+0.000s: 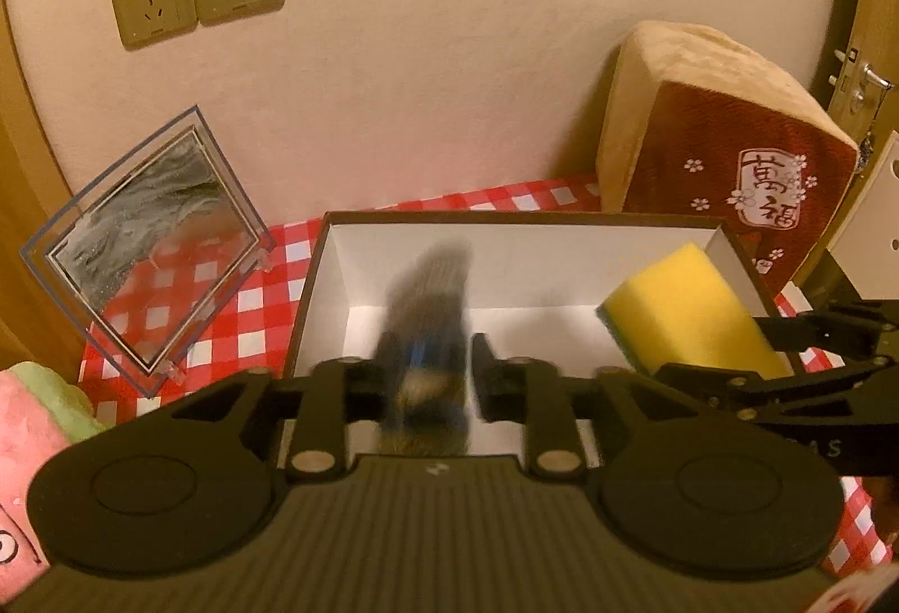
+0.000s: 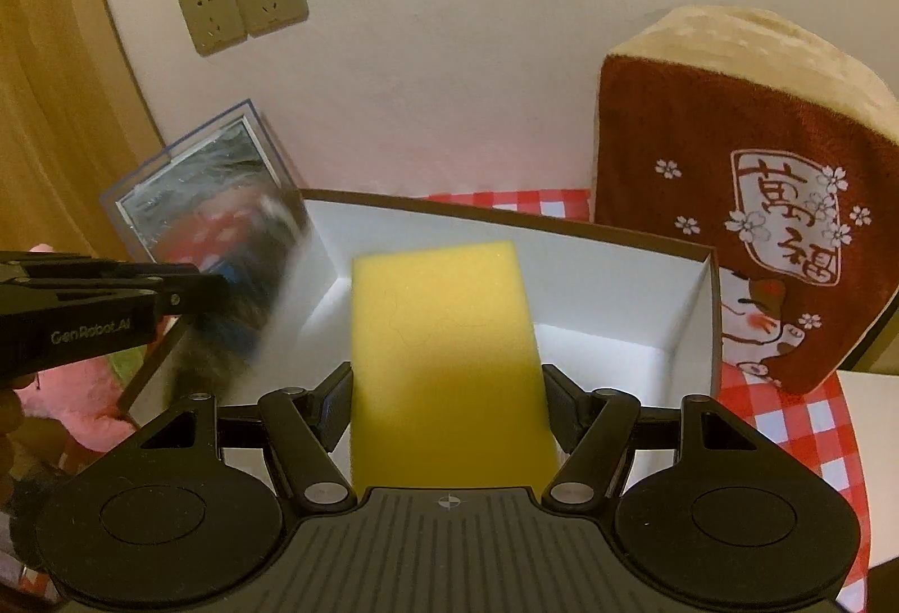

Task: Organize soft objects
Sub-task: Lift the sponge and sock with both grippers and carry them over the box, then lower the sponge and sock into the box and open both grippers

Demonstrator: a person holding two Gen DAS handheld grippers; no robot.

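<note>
Sponge [image 2: 444, 354] sits pinched in the right gripper [image 2: 446, 402] over the white box [image 1: 320, 287]. Left gripper [image 1: 428, 377] is partly open, with a blurry dark furry thing [image 1: 427, 332] loose between its jaws, over the box's left end.

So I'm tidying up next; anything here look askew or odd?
Yes: the clear acrylic frame left of the white box sits tilted on one corner like a diamond, not flat on the checkered cloth.

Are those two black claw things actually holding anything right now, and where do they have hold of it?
The right hand-held gripper clamps the yellow sponge across its near end. The left hand-held gripper stands open around a blurred dark furry object, apparently released over the box.
</note>
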